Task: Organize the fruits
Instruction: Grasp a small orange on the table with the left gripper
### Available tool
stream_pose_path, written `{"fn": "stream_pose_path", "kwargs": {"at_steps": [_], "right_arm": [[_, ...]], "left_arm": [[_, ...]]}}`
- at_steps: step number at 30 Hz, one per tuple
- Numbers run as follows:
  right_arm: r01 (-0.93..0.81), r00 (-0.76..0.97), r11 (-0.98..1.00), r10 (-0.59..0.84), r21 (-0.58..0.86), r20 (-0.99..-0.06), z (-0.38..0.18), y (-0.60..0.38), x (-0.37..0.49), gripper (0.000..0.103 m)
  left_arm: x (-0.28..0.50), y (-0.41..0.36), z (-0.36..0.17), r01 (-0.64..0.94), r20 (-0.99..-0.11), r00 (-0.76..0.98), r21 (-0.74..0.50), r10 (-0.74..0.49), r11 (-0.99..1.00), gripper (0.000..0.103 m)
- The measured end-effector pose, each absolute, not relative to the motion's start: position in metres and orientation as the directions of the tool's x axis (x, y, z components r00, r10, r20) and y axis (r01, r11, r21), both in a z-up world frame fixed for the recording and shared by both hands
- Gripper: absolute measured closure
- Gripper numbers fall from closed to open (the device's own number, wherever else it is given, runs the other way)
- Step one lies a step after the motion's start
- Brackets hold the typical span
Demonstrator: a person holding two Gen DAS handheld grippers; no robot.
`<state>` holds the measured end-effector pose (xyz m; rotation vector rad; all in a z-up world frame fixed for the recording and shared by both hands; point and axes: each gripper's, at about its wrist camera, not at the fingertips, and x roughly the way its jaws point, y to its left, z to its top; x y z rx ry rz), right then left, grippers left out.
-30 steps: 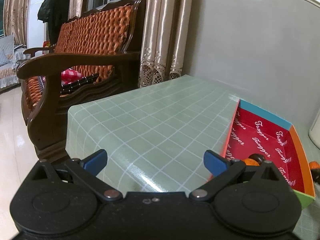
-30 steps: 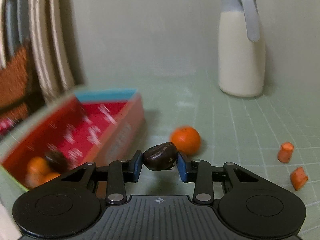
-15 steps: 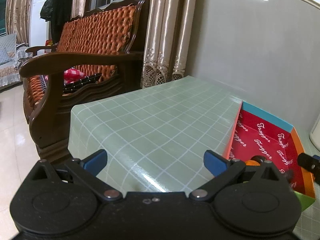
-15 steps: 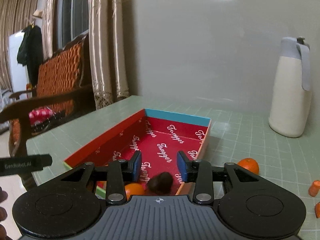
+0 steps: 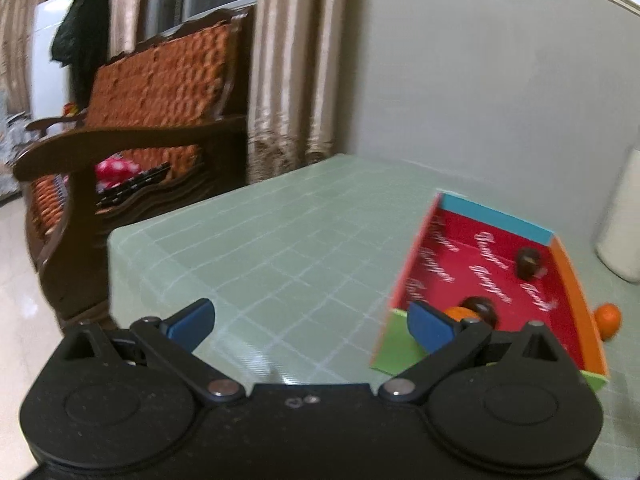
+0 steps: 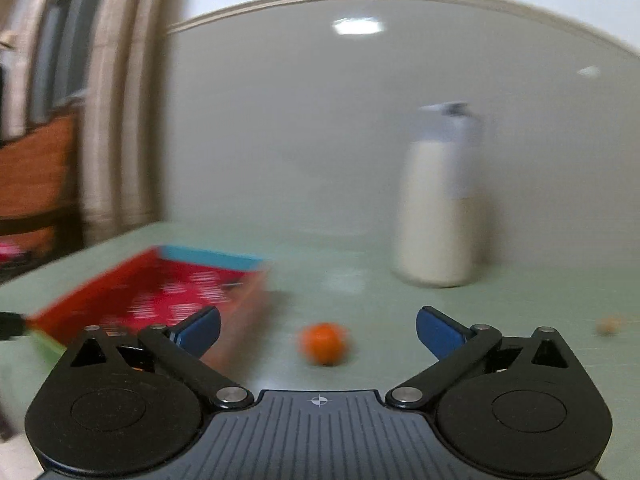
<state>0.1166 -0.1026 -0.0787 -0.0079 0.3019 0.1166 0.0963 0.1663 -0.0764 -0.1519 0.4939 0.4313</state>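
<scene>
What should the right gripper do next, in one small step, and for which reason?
Probably move the right gripper, open and empty, forward and down to the orange fruit on the table; it lies outside the red box.

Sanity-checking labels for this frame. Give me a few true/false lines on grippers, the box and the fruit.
1. The right gripper is open with nothing between its fingers. True; its jaws have just been opening.
2. The left gripper is shut on a dark fruit. False: it is open and holds nothing.
3. An orange lies on the table outside the red box. True.
4. The red box has nothing in it. False: two dark fruits and an orange fruit lie inside.
5. The white jug lies on its side. False: it stands upright near the wall.
</scene>
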Motion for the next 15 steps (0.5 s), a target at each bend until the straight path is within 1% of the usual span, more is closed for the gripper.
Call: {"fn": "stream_pose_path", "kwargs": {"at_steps": [2,6,8,12,15], "right_arm": [[-0.018,0.950,1.000,0.015,-0.006,-0.313,-0.084,-0.119,0.120,0.000],[0.158,0.918,0.987,-0.132,0.039,-0.375,-0.093,-0.161,0.126,0.000],[0.235,0.896,0.971,-0.204,0.031,-0.395,-0.096,-0.178,0.126,0.000],[0.372,0.841,0.928,-0.353,-0.036,-0.410,-0.103,-0.203,0.124,0.000],[0.451,0.808,0.890,-0.438,-0.064,-0.395,-0.106,-0.217,0.117,0.000]], "left_arm": [[0.099,0.154,-0.076,-0.398,-0.481,0.810,-0.030,0.336,0.917,0.006],[0.105,0.122,-0.071,-0.313,-0.453,0.846,0.003,0.281,0.950,0.006],[0.108,0.103,-0.066,-0.263,-0.439,0.864,0.026,0.248,0.964,0.006],[0.114,0.056,-0.058,-0.133,-0.414,0.897,0.075,0.152,0.988,0.006],[0.123,0.021,-0.057,-0.046,-0.413,0.907,0.096,0.082,0.994,0.006]]}}
